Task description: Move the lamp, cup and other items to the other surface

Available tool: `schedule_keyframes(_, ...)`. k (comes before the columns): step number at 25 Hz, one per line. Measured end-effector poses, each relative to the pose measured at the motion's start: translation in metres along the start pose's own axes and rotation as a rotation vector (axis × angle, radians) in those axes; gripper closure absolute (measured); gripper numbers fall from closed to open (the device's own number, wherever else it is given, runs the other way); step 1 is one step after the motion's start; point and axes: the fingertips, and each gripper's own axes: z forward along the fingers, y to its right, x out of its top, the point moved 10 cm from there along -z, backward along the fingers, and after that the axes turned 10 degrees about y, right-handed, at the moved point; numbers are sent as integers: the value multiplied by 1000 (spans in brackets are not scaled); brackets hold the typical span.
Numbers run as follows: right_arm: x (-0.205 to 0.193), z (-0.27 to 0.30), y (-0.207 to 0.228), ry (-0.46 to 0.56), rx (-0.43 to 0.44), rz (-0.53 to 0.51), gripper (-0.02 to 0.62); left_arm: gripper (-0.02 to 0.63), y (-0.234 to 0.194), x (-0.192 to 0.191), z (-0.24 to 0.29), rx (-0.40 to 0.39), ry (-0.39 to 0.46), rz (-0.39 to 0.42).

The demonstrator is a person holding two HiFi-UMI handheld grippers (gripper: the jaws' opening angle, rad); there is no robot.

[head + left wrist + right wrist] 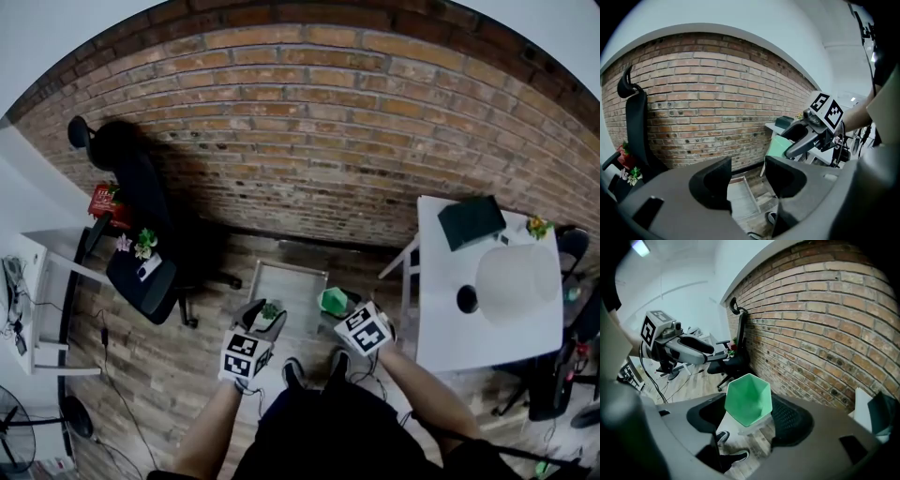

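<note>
My right gripper (pixel 331 307) (pixel 747 420) is shut on a green faceted cup (pixel 333 300) (pixel 748 399), held in the air above my feet. The cup (pixel 778 146) also shows in the left gripper view. My left gripper (pixel 265 320) (pixel 747 180) has its jaws apart, and its own view shows only floor between them. In the head view a small potted plant (pixel 270 310) lies right at its tips; contact cannot be told. A white lamp shade (pixel 517 281) and a black cup (pixel 467 298) stand on the white table (pixel 441 333) at the right.
A low glass-topped stand (pixel 302 277) sits on the wooden floor just ahead of the grippers. A black office chair (pixel 141 267) with small flowers on its seat stands at the left. A dark box (pixel 472 221) lies on the white table. A brick wall runs behind.
</note>
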Motion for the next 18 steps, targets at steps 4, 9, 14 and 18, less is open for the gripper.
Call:
schedule_keyframes(4,0,-11,-4,15,-80,45,291,391,-9,1,1,-70,-4,18)
schedule_keyframes(9,-2,-33,-4,28,-198,115,291,390,-16,-1,8,-172,-17,25)
schedule_keyframes(14,-11,-62,-2,34,-317,181,291,390,-17,-7,19,-258,-14,43)
schedule_keyframes(18,-22,-88,0,41,-401,215,291,390,-13,-10,31,-316,-20,54)
